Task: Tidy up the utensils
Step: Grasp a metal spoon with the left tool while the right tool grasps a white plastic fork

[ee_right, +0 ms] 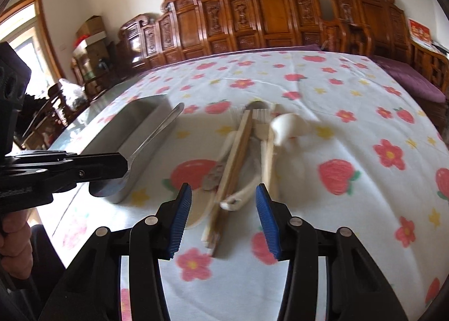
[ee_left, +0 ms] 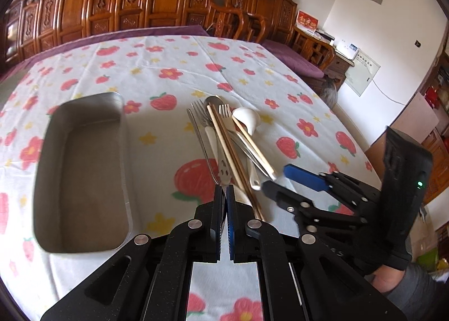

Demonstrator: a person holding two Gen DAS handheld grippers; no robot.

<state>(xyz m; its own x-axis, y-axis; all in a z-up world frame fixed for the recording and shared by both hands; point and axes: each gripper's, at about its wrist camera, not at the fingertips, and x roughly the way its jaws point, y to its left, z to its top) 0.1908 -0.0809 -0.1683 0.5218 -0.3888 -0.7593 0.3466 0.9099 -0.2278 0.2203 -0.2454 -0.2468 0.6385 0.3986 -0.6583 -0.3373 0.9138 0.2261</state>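
My left gripper (ee_left: 224, 192) is shut on a metal table knife (ee_left: 202, 141). The right wrist view shows the same knife (ee_right: 157, 133) lifted beside the steel tray (ee_right: 134, 124), in the left gripper (ee_right: 123, 169). A deep, empty steel tray (ee_left: 84, 194) lies left of the utensil pile. The pile holds forks (ee_left: 224, 113), a metal spoon (ee_left: 214, 100), a white ceramic spoon (ee_left: 247, 120) and wooden chopsticks (ee_left: 224, 147). My right gripper (ee_right: 223, 192) stands open low over the near ends of the chopsticks (ee_right: 235, 158) and a white handle. Its pads touch nothing. It shows at the pile's right as the right gripper (ee_left: 276, 178).
A floral tablecloth (ee_right: 336, 96) covers the table. Carved wooden chairs (ee_left: 168, 1) and a purple cushion (ee_left: 291, 60) line the far edge. A person's hand (ee_right: 14, 236) grips the left tool. Boxes and shelves stand at the far left of the room.
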